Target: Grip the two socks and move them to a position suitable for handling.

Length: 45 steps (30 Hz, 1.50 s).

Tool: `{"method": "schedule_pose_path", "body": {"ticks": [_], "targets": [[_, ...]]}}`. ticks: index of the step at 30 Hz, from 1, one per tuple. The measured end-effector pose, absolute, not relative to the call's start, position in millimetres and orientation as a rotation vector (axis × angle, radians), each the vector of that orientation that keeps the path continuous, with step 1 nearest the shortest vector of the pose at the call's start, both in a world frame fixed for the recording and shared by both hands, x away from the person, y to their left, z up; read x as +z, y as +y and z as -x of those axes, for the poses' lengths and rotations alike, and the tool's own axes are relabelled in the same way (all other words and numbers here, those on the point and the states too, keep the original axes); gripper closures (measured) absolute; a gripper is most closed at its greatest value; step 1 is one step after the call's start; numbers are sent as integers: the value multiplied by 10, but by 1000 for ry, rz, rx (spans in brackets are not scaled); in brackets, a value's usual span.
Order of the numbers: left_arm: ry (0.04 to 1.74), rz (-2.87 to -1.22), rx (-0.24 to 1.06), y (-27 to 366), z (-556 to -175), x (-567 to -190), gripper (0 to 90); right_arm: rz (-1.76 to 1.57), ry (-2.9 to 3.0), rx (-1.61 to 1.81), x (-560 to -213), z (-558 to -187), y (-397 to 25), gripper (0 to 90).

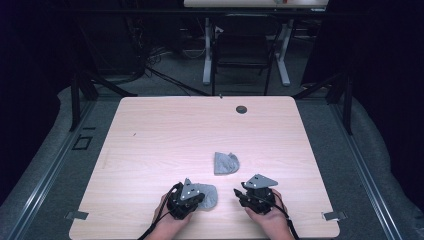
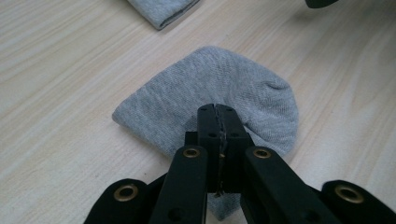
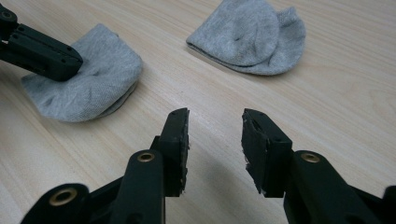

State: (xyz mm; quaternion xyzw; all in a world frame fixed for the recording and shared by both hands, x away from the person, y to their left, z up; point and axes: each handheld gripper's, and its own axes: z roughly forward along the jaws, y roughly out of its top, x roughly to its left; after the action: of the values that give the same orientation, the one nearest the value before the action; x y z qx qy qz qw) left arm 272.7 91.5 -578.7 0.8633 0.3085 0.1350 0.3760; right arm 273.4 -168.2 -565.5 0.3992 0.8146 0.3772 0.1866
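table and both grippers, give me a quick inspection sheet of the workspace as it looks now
Surface: light wood table, with a small dark round fitting near the far edge.
Job's things: two grey socks; the near sock lies by the left gripper, the far sock lies alone, folded, mid-table.
Clutter: nothing seen.
Grippers: left gripper has its jaws closed over the near sock, apparently pinching a fold; right gripper has its jaws apart above bare wood, holding nothing.
Cables: one trails from each gripper toward the near edge; more lie tangled on the floor beyond the table.
Surroundings: grey floor, black frame legs, a white-legged desk behind, dark at the sides.
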Motion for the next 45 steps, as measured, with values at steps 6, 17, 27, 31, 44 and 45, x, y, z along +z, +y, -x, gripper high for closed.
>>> {"method": "schedule_pose_path", "body": {"ticks": [6,17,27,31,44,45], "targets": [[785,-2201,329,916,-2679,-5792,897,-1121,2296,1057,-5657,-2728,-1671,611],[773,-2199,312,916,-2608,-5797,897,-1118,2291,1065,-5645,-2726,-1680,619],[767,-2201,292,928,-2554,-5742,866,-1100,2295,1079,-5509,-2797,-1614,762],[777,-2184,291,980,-2541,-5681,855,-1092,2303,1055,-5490,-2914,-1535,836],[810,-2130,310,1167,-2562,-5592,835,-1120,2263,989,-5473,-3495,-1296,830],[811,-2126,311,1181,-2570,-5583,835,-1146,2247,990,-5519,-3582,-1297,817]]}}
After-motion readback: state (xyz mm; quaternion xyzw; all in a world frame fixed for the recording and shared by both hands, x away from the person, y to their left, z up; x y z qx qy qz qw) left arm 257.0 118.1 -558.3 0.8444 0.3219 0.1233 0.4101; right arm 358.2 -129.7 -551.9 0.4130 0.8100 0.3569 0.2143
